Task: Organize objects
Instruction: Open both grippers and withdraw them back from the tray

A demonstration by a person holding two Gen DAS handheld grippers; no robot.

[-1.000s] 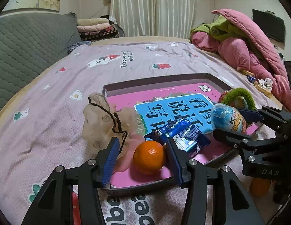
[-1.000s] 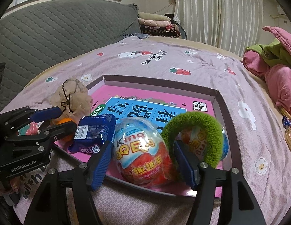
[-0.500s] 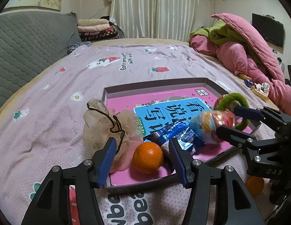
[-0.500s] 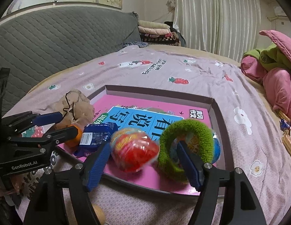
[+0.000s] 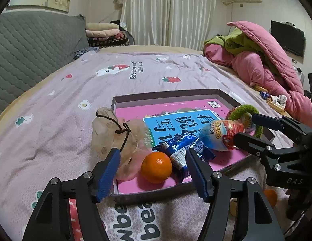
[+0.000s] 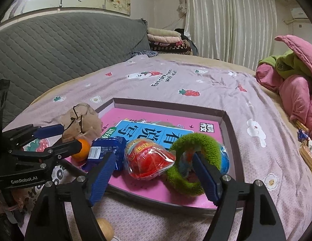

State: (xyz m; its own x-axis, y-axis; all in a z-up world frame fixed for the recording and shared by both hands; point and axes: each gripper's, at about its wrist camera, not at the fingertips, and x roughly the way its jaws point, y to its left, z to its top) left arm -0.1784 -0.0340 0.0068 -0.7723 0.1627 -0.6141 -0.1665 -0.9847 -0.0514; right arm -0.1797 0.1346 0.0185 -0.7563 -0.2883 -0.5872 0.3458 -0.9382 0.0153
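Both grippers' jaws have just been opening. Left gripper: jaws wide, pads clear of the orange, which sits free between them on the tray's near edge. A second ago those pads stood much closer about it. Right gripper: jaws wide too; the red toy egg lies between them, untouched, on its side. A second ago it stood upright in the jaws; now it has tipped over against the green ring.

Reading: two releases at once. Orange and egg both delivered into the tray; the next step is probably to draw both hands back.

Also in the tray: blue snack packet between orange and egg, along the near edge; tan drawstring pouch draped over the near left corner; a pink book lining the bottom.

Possibly another orange below the tray's near right corner, half hidden by the right gripper; hard to tell.

Surface: a bed with a lilac strawberry-print sheet. Room: grey quilted headboard, pale curtains, heaped pink and green bedding at the bed's far right corner.
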